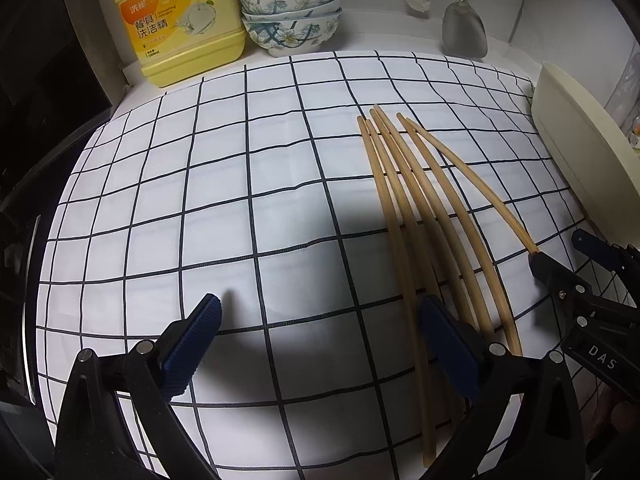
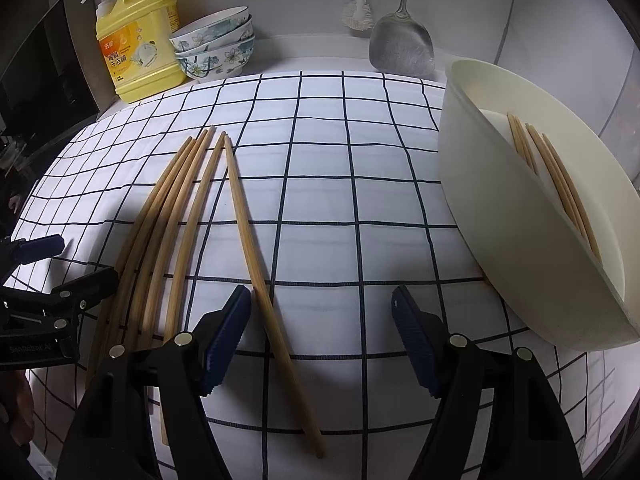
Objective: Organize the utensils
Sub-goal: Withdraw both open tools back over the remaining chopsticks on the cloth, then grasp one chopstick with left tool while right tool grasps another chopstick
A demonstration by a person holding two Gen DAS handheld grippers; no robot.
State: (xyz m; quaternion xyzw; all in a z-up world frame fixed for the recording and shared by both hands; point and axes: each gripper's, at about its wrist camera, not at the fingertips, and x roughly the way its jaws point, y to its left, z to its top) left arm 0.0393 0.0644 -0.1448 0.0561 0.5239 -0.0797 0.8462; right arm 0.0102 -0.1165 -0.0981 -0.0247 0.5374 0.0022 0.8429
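Note:
Several wooden chopsticks (image 1: 404,200) lie fanned on a checked cloth (image 1: 240,184). My left gripper (image 1: 320,320) hovers open over bare cloth just left of them, its right finger (image 1: 444,340) above the nearest sticks. In the right wrist view the bunch of chopsticks (image 2: 168,216) lies to the left, and one chopstick (image 2: 256,248) runs between the open fingers of my right gripper (image 2: 320,320), close beside its left pad (image 2: 228,332). A cream holder (image 2: 500,200) lies tilted at the right with several chopsticks (image 2: 560,184) inside. Each view shows the other gripper, right gripper (image 1: 568,258) and left gripper (image 2: 64,264).
At the back left stand a yellow detergent bottle (image 2: 136,52) and stacked flowered bowls (image 2: 216,48). A metal spatula (image 2: 400,48) and a brush (image 2: 360,12) hang against the back wall. A dark appliance edge (image 1: 44,160) borders the cloth on the left.

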